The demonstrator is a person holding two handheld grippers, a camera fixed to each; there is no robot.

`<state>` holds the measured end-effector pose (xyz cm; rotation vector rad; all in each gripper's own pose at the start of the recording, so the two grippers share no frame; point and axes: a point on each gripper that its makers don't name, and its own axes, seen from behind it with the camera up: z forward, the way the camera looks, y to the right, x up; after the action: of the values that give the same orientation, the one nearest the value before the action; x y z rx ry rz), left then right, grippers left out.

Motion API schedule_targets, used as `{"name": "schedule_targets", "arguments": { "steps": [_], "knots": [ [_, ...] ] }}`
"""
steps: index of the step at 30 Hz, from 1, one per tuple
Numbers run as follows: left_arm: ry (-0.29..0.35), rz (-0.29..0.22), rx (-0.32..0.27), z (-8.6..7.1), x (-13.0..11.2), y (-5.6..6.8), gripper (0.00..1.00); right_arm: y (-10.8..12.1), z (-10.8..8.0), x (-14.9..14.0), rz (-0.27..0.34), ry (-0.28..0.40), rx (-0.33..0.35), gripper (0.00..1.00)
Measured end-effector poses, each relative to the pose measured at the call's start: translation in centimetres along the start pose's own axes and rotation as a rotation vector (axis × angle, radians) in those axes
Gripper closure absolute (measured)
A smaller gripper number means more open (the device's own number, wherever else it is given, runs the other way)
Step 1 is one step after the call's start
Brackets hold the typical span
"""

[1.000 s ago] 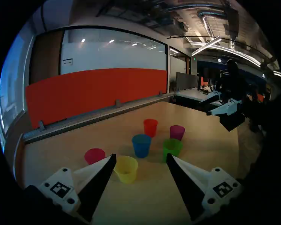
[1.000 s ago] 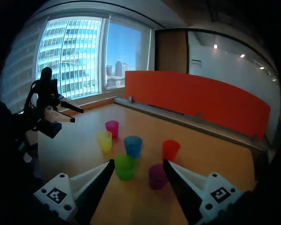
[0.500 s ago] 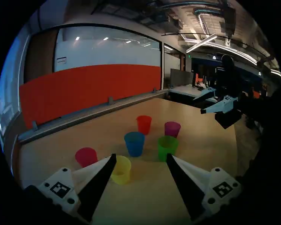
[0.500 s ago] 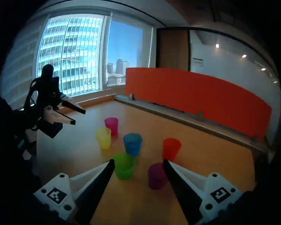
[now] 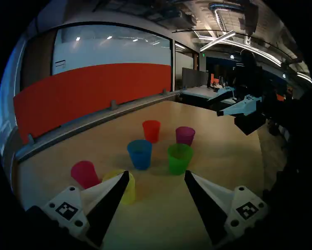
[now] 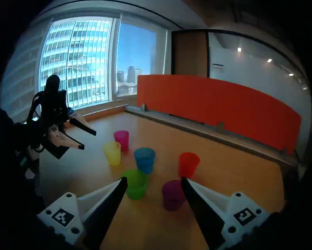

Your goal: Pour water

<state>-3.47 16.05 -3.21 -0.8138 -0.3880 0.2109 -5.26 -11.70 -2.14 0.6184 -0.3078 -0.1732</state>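
- My left gripper hangs above the wooden surface. Its jaws stand wide apart and hold nothing.
- My right gripper is likewise raised over the surface, with its jaws wide apart and nothing held. In the left gripper view it sits off at the far edge, well apart from the cups.
- Six plastic cups stand upright in a loose cluster on the surface, none touching another.
- The red cup and the purple cup stand side by side nearest the orange partition.
- The blue cup and the green cup stand side by side in front of them.
- The pink cup stands to one side. The yellow cup is just beside it and partly hidden behind one finger of my left gripper.
- In the right gripper view the green cup lies just beside one fingertip. The purple cup sits low between the two fingers.
- Contents: I cannot tell whether any cup holds water. The interiors are too dim and too small to judge.
- In the right gripper view my left gripper is near the yellow cup, jaws parted.
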Motion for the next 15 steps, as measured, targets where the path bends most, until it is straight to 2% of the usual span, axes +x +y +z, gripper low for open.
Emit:
{"name": "schedule_targets", "arguments": {
  "steps": [15],
  "knots": [
    [-0.064, 0.03, -0.071, 4.3, -1.6, 2.7, 0.01, 1.0, 0.0, 0.2, 0.007, 0.01, -0.01, 0.0]
  ]
}}
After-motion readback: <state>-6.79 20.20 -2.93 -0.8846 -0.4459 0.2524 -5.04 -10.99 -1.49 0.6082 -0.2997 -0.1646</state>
